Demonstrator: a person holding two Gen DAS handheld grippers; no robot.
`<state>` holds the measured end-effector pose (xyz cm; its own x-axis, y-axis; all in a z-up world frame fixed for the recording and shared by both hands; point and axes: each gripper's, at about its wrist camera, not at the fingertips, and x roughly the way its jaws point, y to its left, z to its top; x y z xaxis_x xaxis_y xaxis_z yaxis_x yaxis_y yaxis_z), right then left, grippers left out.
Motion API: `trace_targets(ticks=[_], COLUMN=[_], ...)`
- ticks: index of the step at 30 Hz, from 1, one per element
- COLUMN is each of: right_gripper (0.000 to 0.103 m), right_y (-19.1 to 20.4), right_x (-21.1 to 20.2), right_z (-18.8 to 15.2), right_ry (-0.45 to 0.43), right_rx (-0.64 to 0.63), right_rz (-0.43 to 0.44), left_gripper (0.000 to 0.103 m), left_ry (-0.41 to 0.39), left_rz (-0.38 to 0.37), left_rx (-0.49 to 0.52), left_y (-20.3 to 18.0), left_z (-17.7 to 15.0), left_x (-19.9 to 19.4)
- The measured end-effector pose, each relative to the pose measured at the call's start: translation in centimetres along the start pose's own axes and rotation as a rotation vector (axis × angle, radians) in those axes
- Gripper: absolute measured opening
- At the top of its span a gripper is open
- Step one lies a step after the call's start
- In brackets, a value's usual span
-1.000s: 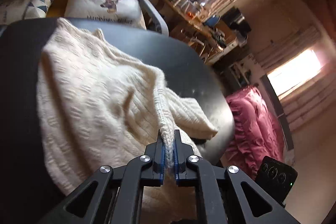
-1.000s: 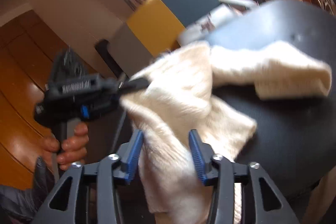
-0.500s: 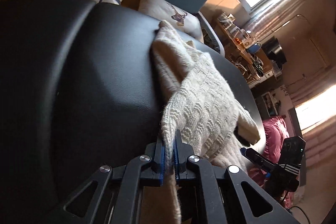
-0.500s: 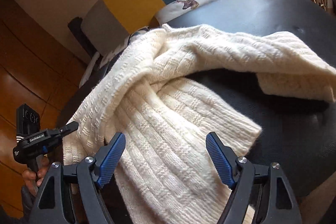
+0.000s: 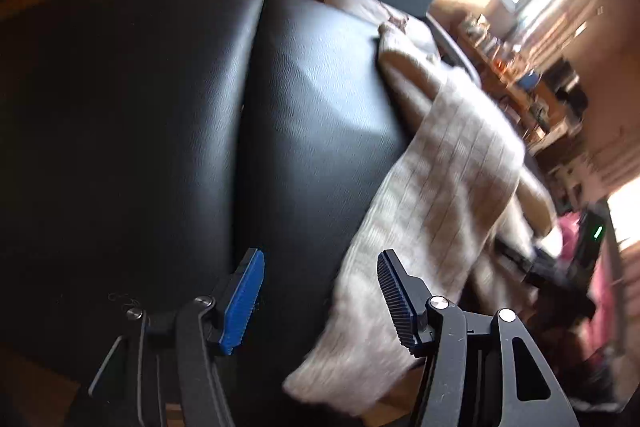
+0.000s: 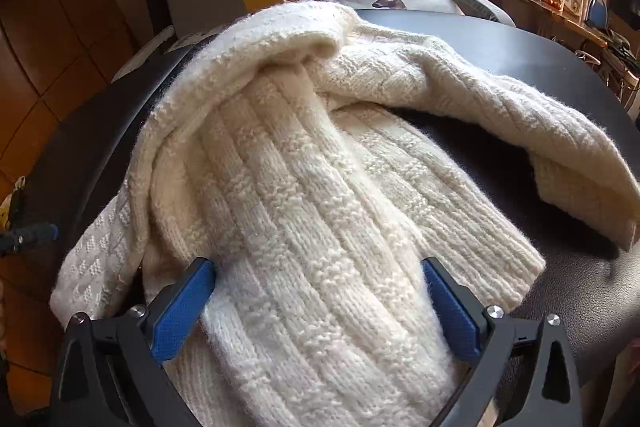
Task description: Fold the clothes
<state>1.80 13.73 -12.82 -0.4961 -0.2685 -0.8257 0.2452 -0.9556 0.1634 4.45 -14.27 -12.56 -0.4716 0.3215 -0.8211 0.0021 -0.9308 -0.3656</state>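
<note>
The cream knitted sweater [image 6: 304,163] lies rumpled on the black padded desk [image 5: 160,131], not flat and not in any neat fold. One part of it hangs over the near edge of the desk, and one sleeve [image 6: 540,143] goes off to the right.

The right gripper [image 6: 318,301] has its fingers wide apart, one on each side of a ribbed band of the knit, and they do not press it. This band runs with its long axis straight away from the fingers, toward the collar end. The left gripper [image 5: 320,301] is also apart and holds nothing; the hanging edge of the sweater passes just by its right finger [image 5: 394,297], while bare desk is in front of its left finger.

I judge the right gripper is the better placed one, because the cloth lies already between its fingers.
</note>
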Motion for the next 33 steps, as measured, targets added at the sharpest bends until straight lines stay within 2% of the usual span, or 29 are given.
trace_targets(ticks=[5,8,9,11,14,15,16,25,27,28,30,33], right_gripper=[0.103,0.103,0.103,0.103,0.103,0.103,0.103,0.103,0.103,0.103,0.103,0.103], right_y=[-0.2,0.3,0.3,0.2,0.1,0.1,0.2,0.6,0.3,0.3,0.5,0.7], right_x=[-0.2,-0.7,-0.8,-1.0,-1.6,-1.7,-1.8,-1.7,-1.6,-1.6,-1.5,-1.4], right_z=[-0.4,-0.7,-0.7,-0.8,-1.4,-1.5,-1.5,-1.7,-1.5,-1.5,-1.6,-1.6], right_ry=[-0.017,-0.034,-0.039,-0.051,-0.076,-0.082,-0.083,-0.100,-0.088,-0.092,-0.102,-0.112], right_rx=[-0.002,-0.003,0.001,0.009,0.020,0.021,0.021,-0.006,-0.001,-0.003,-0.015,-0.014], right_rz=[0.014,0.003,0.006,0.011,0.029,0.031,0.032,0.018,0.033,0.035,0.022,0.001], left_gripper=[0.064,0.064,0.058,0.040,0.027,0.016,0.012,0.010,0.008,0.004,0.001,0.000], left_ry=[0.017,-0.015,-0.028,-0.050,-0.063,-0.073,-0.084,-0.286,-0.373,-0.412,-0.465,-0.437], left_rz=[0.060,0.110,0.123,0.121,0.079,0.061,0.043,-0.178,-0.215,-0.190,-0.071,0.087], left_rx=[0.160,0.205,0.215,0.207,0.109,0.065,0.021,-0.422,-0.465,-0.474,-0.473,-0.474], left_y=[-2.8,-4.1,-4.4,-4.5,-3.5,-3.0,-2.4,5.9,7.0,7.6,8.7,10.3], left_z=[-2.9,-3.9,-3.9,-3.9,-3.4,-3.3,-3.2,-1.4,-0.9,-0.5,0.2,0.4], left_x=[0.6,1.2,1.3,1.3,1.1,1.0,0.8,-4.0,-5.9,-7.0,-8.5,-9.1])
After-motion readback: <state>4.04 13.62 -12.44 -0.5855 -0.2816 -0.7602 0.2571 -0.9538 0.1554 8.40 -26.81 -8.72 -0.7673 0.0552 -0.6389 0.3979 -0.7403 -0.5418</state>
